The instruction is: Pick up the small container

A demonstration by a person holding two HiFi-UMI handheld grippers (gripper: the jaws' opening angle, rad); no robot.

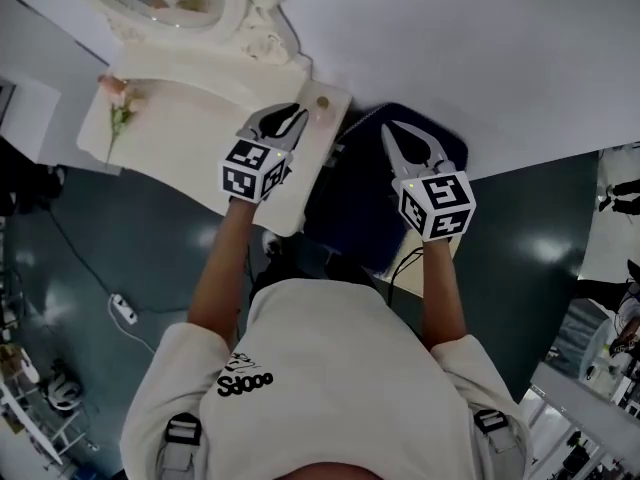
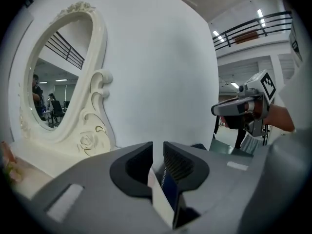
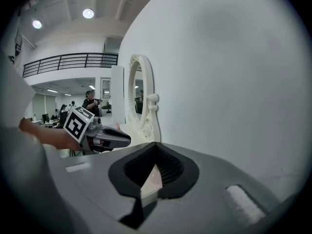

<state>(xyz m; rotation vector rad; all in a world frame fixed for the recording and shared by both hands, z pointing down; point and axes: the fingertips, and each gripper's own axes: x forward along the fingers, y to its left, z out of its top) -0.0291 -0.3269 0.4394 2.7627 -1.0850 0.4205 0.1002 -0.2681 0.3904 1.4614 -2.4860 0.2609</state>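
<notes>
table point(image 1: 190, 138): white, with a mirror point(image 1: 255, 13) at the back
seat point(image 1: 350, 203): dark, right next to the table
left gripper point(image 1: 298, 113): over table corner, jaws just a narrow crack apart, empty
right gripper point(image 1: 392, 131): over seat, jaws closed, empty
container point(image 1: 322, 102): tiny, on table corner, just past left gripper's tips

Lower centre: a person's cream short-sleeved T-shirt point(image 1: 330, 368), black chest lettering point(image 1: 245, 381), buckled grey shoulder straps point(image 1: 181, 433); grey left gripper point(image 1: 296, 114) and right gripper point(image 1: 390, 128) carry black-and-white marker cubes point(image 1: 253, 168).
</notes>
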